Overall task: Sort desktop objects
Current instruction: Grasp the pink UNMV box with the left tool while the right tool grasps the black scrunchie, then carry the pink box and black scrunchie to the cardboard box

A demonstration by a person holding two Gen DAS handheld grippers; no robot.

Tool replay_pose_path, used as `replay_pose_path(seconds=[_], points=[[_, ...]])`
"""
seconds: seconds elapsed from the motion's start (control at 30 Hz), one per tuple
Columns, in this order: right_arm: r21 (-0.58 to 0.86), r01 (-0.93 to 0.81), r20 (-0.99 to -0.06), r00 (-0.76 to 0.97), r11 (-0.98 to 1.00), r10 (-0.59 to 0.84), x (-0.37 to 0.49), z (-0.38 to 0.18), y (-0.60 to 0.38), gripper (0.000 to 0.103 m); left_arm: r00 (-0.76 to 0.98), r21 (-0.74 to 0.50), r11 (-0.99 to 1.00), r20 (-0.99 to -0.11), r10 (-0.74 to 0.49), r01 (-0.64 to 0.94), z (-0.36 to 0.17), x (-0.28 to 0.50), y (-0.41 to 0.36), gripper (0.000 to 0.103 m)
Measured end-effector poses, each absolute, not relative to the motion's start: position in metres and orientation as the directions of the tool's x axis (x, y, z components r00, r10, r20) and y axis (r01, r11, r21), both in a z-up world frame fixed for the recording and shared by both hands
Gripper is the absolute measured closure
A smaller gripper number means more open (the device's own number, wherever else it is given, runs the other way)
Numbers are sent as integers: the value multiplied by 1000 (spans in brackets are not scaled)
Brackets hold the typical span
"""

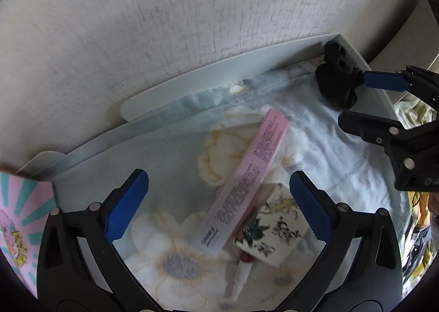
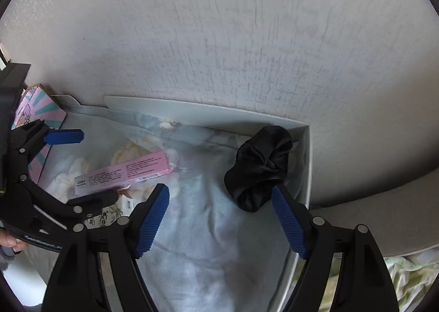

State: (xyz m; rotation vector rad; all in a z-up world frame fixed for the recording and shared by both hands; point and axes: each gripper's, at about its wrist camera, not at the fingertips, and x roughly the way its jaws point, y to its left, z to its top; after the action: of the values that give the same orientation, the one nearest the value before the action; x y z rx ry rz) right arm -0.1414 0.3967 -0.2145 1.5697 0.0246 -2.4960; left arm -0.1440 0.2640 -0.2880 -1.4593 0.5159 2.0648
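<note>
A long pink box point(image 1: 247, 175) lies aslant across a white box with ink drawings point(image 1: 274, 232). A small tube with a red cap point(image 1: 241, 271) pokes out below them. My left gripper point(image 1: 219, 202) hovers open over this pile, and its blue pads touch nothing. A black scrunchie point(image 2: 260, 166) sits in the tray's far right corner. My right gripper point(image 2: 219, 196) is open just short of it, with the right fingertip close to the fabric. From the left wrist view the scrunchie point(image 1: 337, 81) and right gripper point(image 1: 354, 101) are at the right. The pink box point(image 2: 123, 175) and left gripper point(image 2: 96, 166) appear at the left of the right wrist view.
A floral cloth point(image 2: 214, 243) lines a white tray with a raised rim point(image 2: 308, 164) that stands against a grey wall point(image 2: 233, 37). A pink and teal carton point(image 1: 19, 216) stands at the left edge. Patterned bedding point(image 2: 406, 273) lies beyond the tray's right side.
</note>
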Motion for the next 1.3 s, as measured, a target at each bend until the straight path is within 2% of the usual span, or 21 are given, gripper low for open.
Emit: replay_pose_path(seconds=[0.2,0.27,0.33,0.4,0.57,0.67,0.77,0.9,1.03,1.3], points=[[51,195,-896,-424,-980,-131,-151,-226,390,29,-262,-7,-768,-938,228,-641,-295,-150,264,2],[47,196,-899,-420,-980,-127,-156,-231,390,29,-267,1,-764,-937,225,-645,-296,-151,265,7],[26,193,-902,-418,-981,-106,-159,-235,390,29,-261,7,-758,-941,215,-652,-299,-151,267,19],[33,192,-906,-410,-981,-111,-161,-239,391,29,-245,6,-751,-947,208,-660,-304,-150,268,25],[61,200,-900,-413,-978,-141,-161,-240,392,29,-223,-31,-750,-946,235,-661,-305,-152,264,29],[65,209,-896,-417,-976,-149,-161,-240,391,39,-215,-45,-750,-945,246,-660,-304,-154,262,33],[62,208,-901,-410,-976,-144,-162,-243,391,48,-216,-50,-746,-943,255,-664,-302,-156,261,43],[56,187,-901,-413,-981,-130,-164,-246,394,60,-216,-57,-751,-941,260,-658,-299,-162,259,71],[80,148,-896,-422,-986,-136,-164,-243,406,84,-224,-39,-757,-944,241,-652,-298,-166,257,78],[112,141,-876,-452,-984,-165,-154,-231,413,88,-218,-75,-782,-940,262,-618,-289,-172,244,82]])
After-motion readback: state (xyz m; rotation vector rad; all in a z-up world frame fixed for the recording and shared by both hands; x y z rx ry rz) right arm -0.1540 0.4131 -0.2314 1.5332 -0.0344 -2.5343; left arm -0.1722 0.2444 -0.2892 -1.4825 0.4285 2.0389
